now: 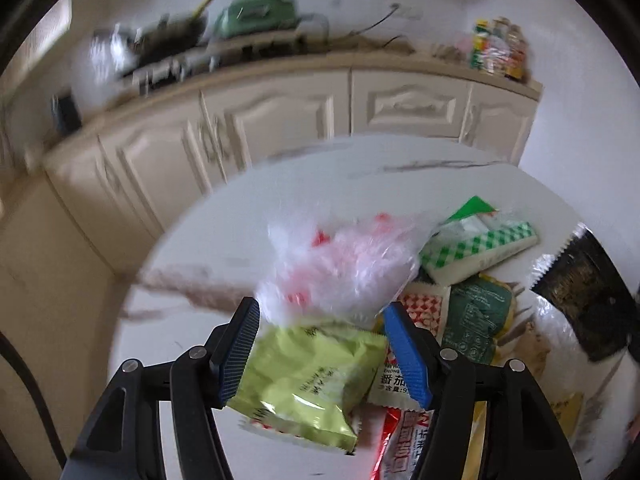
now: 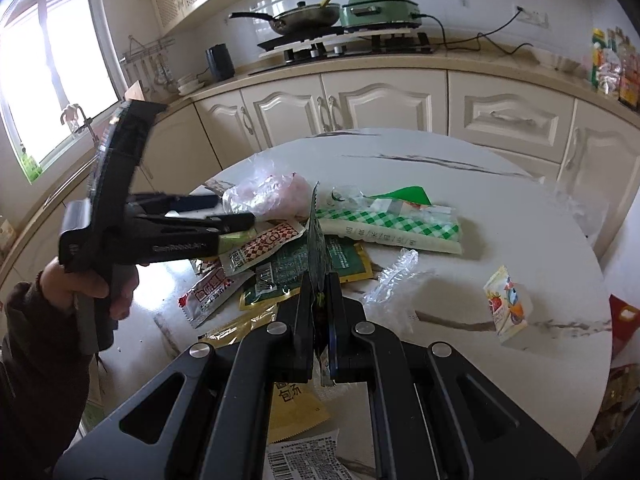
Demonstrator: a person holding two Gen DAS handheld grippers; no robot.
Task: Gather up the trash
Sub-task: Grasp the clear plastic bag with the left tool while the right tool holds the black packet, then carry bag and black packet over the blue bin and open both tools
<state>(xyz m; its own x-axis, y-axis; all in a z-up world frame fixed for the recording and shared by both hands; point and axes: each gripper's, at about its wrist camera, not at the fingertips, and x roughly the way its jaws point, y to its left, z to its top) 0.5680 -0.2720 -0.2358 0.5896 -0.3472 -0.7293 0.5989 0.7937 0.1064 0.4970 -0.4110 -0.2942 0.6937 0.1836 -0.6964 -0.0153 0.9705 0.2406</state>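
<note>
Trash lies piled on a round white marble table (image 2: 500, 208). My left gripper (image 1: 324, 314) is open, its blue pads either side of a yellow-green snack packet (image 1: 308, 380), with a crumpled clear pink-tinted bag (image 1: 340, 264) just beyond the tips. It also shows in the right wrist view (image 2: 224, 212), low over the pile. My right gripper (image 2: 320, 280) is shut on a dark serrated-edge wrapper (image 2: 318, 240), held upright on edge; the same wrapper shows in the left wrist view (image 1: 580, 292). A green-checked packet (image 2: 396, 226) and dark green packet (image 2: 304, 268) lie in the pile.
A small colourful sachet (image 2: 506, 302) and a clear plastic scrap (image 2: 394, 280) lie apart on the right of the table. Cream kitchen cabinets (image 2: 384, 108) curve behind, with a stove, a pan (image 2: 304, 16) and a green appliance (image 2: 380, 6). A window is at left.
</note>
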